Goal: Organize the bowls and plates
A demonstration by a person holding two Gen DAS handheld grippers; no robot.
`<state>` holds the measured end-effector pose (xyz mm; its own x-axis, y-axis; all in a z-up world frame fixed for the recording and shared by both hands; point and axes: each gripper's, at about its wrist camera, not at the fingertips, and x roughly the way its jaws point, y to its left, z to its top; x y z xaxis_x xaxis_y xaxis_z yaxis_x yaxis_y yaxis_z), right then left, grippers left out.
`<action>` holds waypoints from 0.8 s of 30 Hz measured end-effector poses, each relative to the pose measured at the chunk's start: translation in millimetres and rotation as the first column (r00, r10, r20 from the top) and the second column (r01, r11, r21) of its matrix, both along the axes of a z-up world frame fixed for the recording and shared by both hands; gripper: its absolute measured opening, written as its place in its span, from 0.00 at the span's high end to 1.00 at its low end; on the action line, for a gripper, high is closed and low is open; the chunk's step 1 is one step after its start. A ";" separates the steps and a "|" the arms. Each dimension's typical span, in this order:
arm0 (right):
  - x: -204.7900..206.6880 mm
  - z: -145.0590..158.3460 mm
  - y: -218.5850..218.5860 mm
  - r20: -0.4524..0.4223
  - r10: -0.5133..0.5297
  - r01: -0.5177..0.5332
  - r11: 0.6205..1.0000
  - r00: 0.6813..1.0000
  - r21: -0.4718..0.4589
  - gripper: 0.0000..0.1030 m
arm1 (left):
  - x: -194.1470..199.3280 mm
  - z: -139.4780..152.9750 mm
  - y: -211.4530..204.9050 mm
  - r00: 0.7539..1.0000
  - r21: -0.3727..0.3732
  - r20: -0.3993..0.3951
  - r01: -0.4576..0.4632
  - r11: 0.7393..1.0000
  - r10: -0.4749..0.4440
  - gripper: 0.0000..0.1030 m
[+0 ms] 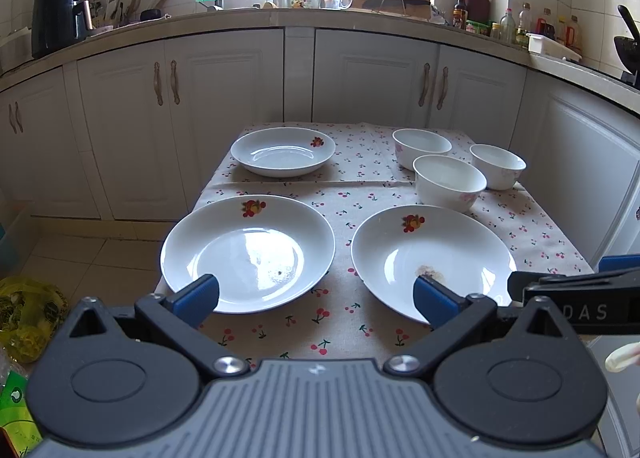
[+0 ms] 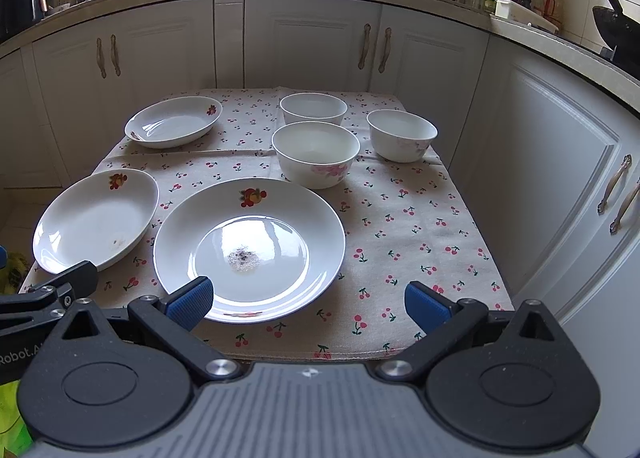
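I am holding the left claw (image 1: 316, 296) spread wide and empty over the near bench (image 1: 532, 226) edge, and the right claw (image 2: 306, 300) likewise. Three plates are lying flat, rims up: near-left plate (image 1: 248, 254), near-right plate (image 1: 432, 258), far plate (image 1: 283, 152). Three bowls (image 1: 449, 182) are standing upright, clustered far right.
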<state>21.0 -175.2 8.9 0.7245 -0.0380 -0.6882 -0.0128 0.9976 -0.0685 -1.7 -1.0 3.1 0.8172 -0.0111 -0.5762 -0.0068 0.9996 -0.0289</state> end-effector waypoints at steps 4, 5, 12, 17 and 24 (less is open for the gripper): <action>-0.3 0.4 -0.1 0.000 0.000 0.000 1.000 1.000 -0.001 0.00 | 0.1 0.8 0.0 1.000 0.000 0.000 0.000 1.000 0.000 0.01; -0.3 0.3 -0.2 0.000 0.000 0.000 1.000 1.000 -0.001 0.00 | -0.2 0.5 -0.3 1.000 0.000 0.001 -0.001 1.000 0.001 0.01; -0.4 0.4 -0.1 0.001 0.000 0.000 1.000 1.000 -0.001 0.00 | 0.2 1.9 0.3 1.000 -0.001 0.001 0.000 1.000 0.000 0.01; -0.6 0.5 -0.1 0.002 0.000 0.000 1.000 1.000 -0.001 0.00 | -0.2 1.7 0.1 1.000 -0.001 0.002 0.000 1.000 0.000 0.01; 0.4 1.1 -1.5 0.002 -0.001 0.001 1.000 1.000 0.000 0.00 | -0.3 1.5 -0.1 1.000 -0.001 0.002 0.000 1.000 0.000 0.01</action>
<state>21.4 -176.7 10.1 0.7261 -0.0387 -0.6865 -0.0121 0.9975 -0.0690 -2.0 -1.2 4.6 0.8183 -0.0112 -0.5746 -0.0072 0.9995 -0.0297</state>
